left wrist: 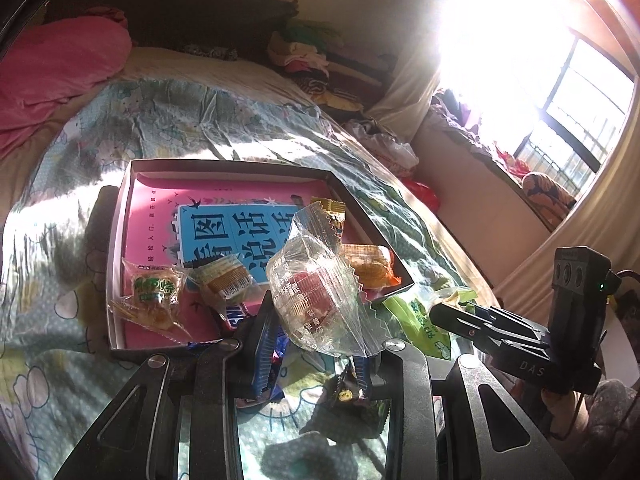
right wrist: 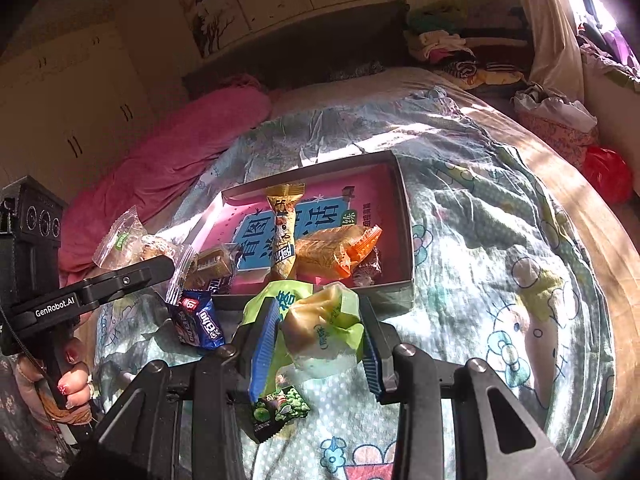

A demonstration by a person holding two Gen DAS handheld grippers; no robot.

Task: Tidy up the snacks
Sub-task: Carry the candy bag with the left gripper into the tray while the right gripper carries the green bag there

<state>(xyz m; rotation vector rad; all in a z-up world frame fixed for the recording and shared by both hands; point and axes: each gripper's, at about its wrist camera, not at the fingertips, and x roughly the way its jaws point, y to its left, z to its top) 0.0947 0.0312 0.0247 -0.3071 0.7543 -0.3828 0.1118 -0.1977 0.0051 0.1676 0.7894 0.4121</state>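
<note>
Clear snack packet (left wrist: pixel 316 280): transparent crinkled wrapper with zigzag-cut ends, white print, a red-orange piece inside. Pinched between the blue ridged pads of the left claw (left wrist: pixel 312 344), which is closed on its lower end; the packet stands up over the near edge of the box.

Green snack packet (right wrist: pixel 320 320): light green wrapper with green characters, a pale yellowish cake showing through. Clamped in the right claw (right wrist: pixel 316 340), closed on it, just short of the box's near wall.

Box (right wrist: pixel 404 216): shallow, dark-walled cardboard tray lying on the bed, floor lined with a pink sheet bearing a blue panel of large characters. Contents: a tall gold-wrapped stick (right wrist: pixel 284 232) lying lengthwise, an orange-wrapped cake (right wrist: pixel 332 256) beside it and touching, a small foil sweet at the right near corner, a clear packet with a green label (left wrist: pixel 154 292) and a brown-labelled one (left wrist: pixel 224 280) at the left near corner. The far half of the floor is bare.

Loose on the quilt: blue wrapped bar (right wrist: pixel 196 320) just left of the box's near corner; small green pea packet (right wrist: pixel 280 408) under the right claw.

Bed (right wrist: pixel 500 280): cartoon-print quilt, open to the right of the box as far as the bed's edge; pink bedding (right wrist: pixel 180 152) along the far left.
</note>
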